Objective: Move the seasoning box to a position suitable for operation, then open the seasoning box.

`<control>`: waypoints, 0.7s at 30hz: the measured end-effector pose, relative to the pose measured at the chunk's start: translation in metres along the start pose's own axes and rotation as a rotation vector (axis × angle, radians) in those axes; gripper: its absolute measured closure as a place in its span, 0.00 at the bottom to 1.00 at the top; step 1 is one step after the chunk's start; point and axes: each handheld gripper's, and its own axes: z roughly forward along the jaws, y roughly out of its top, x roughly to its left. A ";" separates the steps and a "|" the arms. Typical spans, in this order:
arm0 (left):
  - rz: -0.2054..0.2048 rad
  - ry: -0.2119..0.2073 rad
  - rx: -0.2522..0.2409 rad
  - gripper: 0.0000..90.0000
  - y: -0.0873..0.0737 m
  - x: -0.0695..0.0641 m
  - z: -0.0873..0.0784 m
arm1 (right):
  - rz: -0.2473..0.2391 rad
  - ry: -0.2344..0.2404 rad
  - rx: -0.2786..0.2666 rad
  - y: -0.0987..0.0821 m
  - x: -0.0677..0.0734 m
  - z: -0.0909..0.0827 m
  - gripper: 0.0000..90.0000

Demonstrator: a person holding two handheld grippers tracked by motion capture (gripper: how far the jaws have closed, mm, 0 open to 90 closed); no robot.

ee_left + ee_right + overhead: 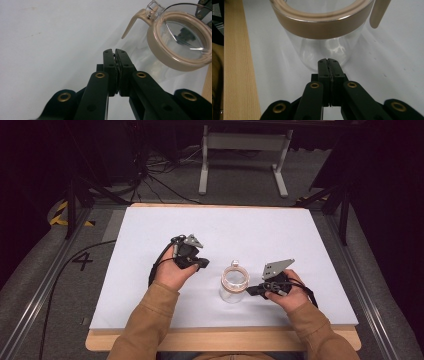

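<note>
A clear glass jar (234, 284) with a tan collar and lid stands upright on the white table top (150, 235), between my two hands. In the left gripper view the jar (180, 42) sits up and to the right, its tan clasp lever sticking out. My left gripper (204, 263) lies a little left of the jar, jaws pressed together on nothing, as the left gripper (115, 51) itself shows. My right gripper (251, 291) points at the jar's right side, close to the glass. The right gripper (328, 60) is shut and empty, just short of the jar (322, 27).
A wooden strip (225, 340) runs along the table's near edge. Metal rails flank the table, with a cable (65, 270) on the floor at the left. A white frame stand (245, 150) sits beyond the far edge.
</note>
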 end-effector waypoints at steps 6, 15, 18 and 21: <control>0.011 -0.003 0.007 0.98 0.002 0.000 -0.001 | 0.011 -0.012 -0.009 -0.001 -0.001 -0.001 1.00; 0.041 -0.084 -0.144 1.00 0.014 -0.003 -0.002 | 0.052 -0.066 -0.062 -0.011 -0.005 -0.026 1.00; 0.035 -0.099 -0.174 1.00 0.017 -0.003 0.001 | 0.058 -0.072 -0.068 -0.013 -0.003 -0.029 1.00; 0.032 -0.103 -0.207 1.00 0.021 -0.004 0.005 | 0.056 -0.072 -0.069 -0.014 0.001 -0.030 1.00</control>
